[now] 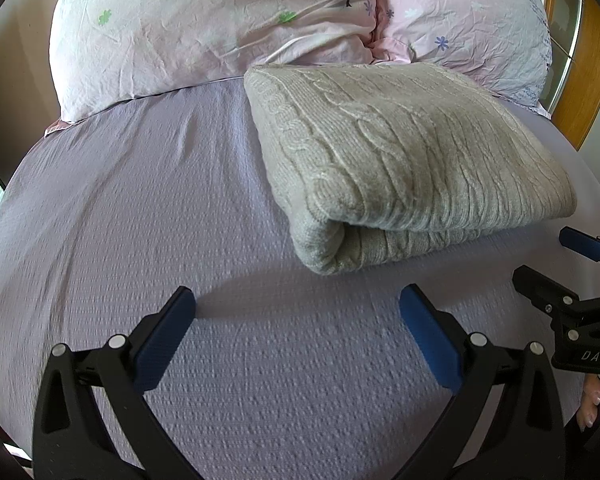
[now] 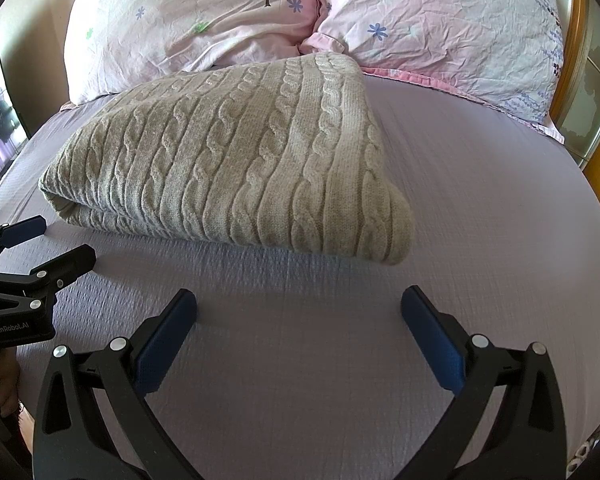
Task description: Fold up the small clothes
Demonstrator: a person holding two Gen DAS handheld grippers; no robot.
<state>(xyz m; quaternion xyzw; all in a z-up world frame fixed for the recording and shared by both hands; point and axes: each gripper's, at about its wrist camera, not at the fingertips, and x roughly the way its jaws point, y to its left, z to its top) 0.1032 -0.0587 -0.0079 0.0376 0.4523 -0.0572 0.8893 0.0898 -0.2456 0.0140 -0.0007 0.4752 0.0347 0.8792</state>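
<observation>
A beige cable-knit sweater (image 1: 404,160) lies folded in a thick rectangle on the lilac bed sheet (image 1: 160,220), its far end near the pillows. It also shows in the right wrist view (image 2: 236,160). My left gripper (image 1: 296,308) is open and empty, above the sheet just short of the sweater's near left corner. My right gripper (image 2: 298,308) is open and empty, above the sheet in front of the sweater's near right corner. The right gripper also shows at the left wrist view's right edge (image 1: 548,256), and the left gripper at the right wrist view's left edge (image 2: 60,240).
Two pink floral pillows (image 1: 204,28) (image 1: 472,24) lie across the head of the bed behind the sweater. A wooden headboard or frame (image 1: 584,76) stands at the right. The sheet (image 2: 480,200) stretches to the right of the sweater.
</observation>
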